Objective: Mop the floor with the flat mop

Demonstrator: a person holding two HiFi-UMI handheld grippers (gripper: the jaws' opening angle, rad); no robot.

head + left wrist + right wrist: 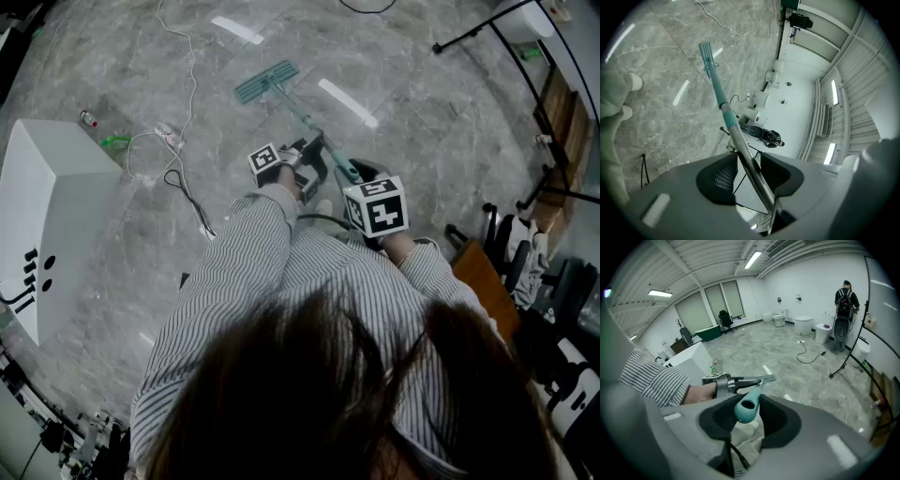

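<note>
The flat mop's teal head [266, 81] lies on the grey marble floor ahead of me, its pole [309, 125] slanting back toward my body. My left gripper [298, 161] is shut on the silver part of the pole [749, 161], below the teal sleeve [723, 101]; the mop head [707, 55] shows far down the pole. My right gripper [367, 214] is shut on the teal handle end [747, 405], whose hollow tip faces the camera. In the right gripper view the left gripper [727, 383] and the mop head [768, 378] lie beyond.
A white box-shaped unit [45, 220] stands at my left, with a white cable [178, 66] and a black cable [187, 195] on the floor near it. Stands and gear [548, 187] crowd the right side. A person [845, 298] stands far off by white toilets [804, 325].
</note>
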